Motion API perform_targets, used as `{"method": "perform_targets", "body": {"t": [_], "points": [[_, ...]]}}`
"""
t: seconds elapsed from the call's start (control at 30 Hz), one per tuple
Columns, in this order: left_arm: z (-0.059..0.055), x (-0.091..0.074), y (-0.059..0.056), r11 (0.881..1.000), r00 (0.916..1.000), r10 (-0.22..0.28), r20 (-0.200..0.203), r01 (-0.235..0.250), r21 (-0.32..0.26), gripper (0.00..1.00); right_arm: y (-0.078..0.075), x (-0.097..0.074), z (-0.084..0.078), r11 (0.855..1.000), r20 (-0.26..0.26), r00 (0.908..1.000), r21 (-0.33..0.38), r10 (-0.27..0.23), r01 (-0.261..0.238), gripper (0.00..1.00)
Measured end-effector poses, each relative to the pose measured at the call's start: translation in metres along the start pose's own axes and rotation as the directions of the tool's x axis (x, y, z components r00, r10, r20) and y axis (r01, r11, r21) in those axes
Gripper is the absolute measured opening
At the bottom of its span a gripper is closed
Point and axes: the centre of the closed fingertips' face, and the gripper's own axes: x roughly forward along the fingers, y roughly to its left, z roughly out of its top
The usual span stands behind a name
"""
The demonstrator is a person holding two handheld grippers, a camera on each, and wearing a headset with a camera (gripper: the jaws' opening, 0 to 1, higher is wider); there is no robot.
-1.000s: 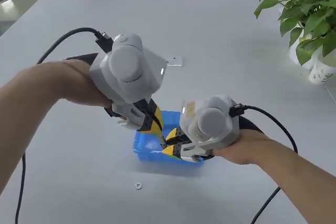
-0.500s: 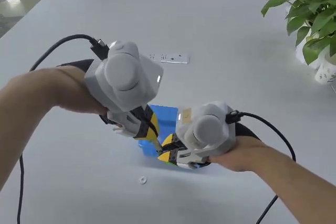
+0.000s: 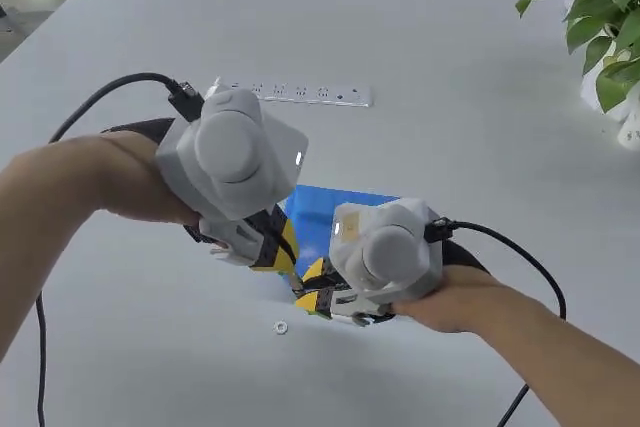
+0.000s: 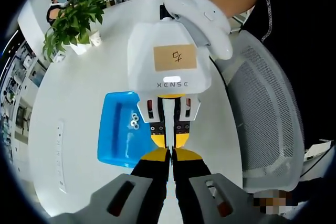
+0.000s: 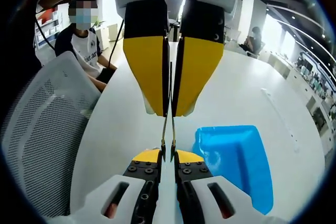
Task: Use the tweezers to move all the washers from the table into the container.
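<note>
At the near-left edge of the blue container (image 3: 345,203), the left gripper (image 4: 171,155) and the right gripper (image 5: 168,157) meet tip to tip. Both are clenched on the thin tweezers (image 5: 169,128) running between them. Several washers (image 4: 133,121) lie inside the container. A single washer (image 3: 281,327) lies on the white table (image 3: 470,107) in front of it, apart from the jaws. Beyond the container, open tabletop runs to a power strip (image 3: 300,94).
</note>
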Motion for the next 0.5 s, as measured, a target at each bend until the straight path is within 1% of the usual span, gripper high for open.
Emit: {"method": "perform_targets", "body": {"t": [0.37, 0.5], "points": [[-0.014, 0.006, -0.01, 0.999, 0.9998, -0.013, -0.014, 0.013, -0.03, 0.06, 0.01, 0.015, 0.0, 0.999, 0.008, 0.9994, 0.004, 0.033, -0.033, 0.11], [-0.018, 0.008, -0.012, 0.999, 0.9997, -0.015, -0.02, 0.015, -0.036, 0.06, 0.013, 0.021, 0.0, 0.999, 0.015, 0.9992, 0.007, 0.037, -0.038, 0.11]]}}
